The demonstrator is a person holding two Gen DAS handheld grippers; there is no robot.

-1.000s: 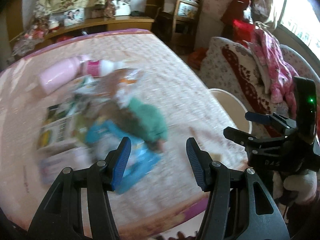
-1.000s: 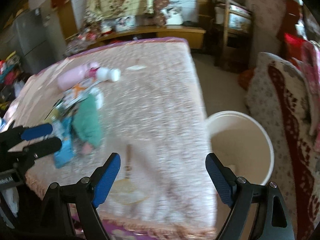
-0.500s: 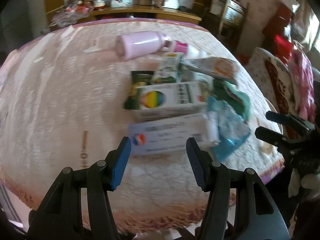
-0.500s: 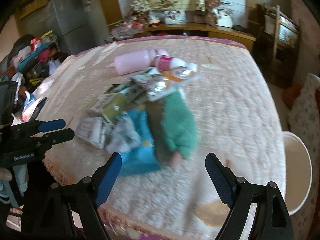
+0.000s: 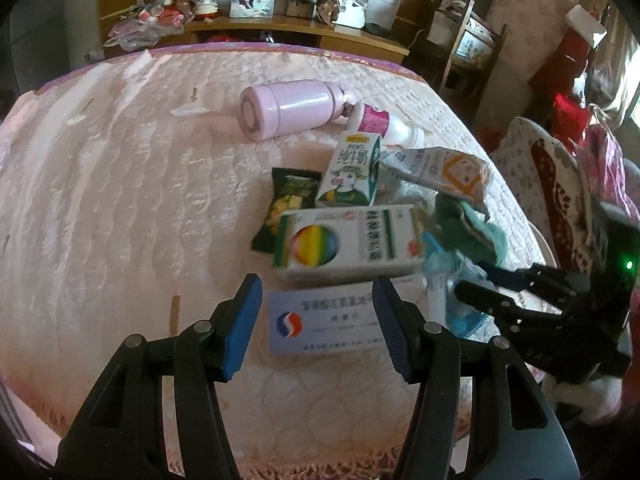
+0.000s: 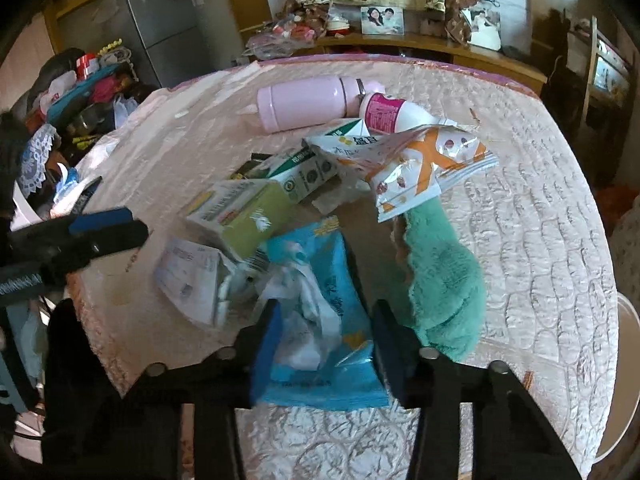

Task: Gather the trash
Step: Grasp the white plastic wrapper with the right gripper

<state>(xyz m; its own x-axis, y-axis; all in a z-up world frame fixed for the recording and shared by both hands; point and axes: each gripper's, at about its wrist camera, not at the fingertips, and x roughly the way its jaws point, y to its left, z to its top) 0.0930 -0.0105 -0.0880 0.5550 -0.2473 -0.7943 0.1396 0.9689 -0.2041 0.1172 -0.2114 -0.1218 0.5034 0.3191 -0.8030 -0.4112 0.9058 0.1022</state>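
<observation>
Your big quilted pink table [image 5: 120, 208] took up most of both views, trash piled around its middle. A pink flask [image 5: 290, 109] lay on its side at about 12 o'clock of the pile, and a green plush toy [image 6: 444, 280] sat at 3 o'clock of the blue wrapper [image 6: 320, 304]. Your right gripper [image 6: 322, 354] had just been closing with that wrapper between its jaws; the blur hid whether it was actually pinched, I think. Your left gripper [image 5: 316, 326] hung half open, empty, over a white card box [image 5: 324, 322].
</observation>
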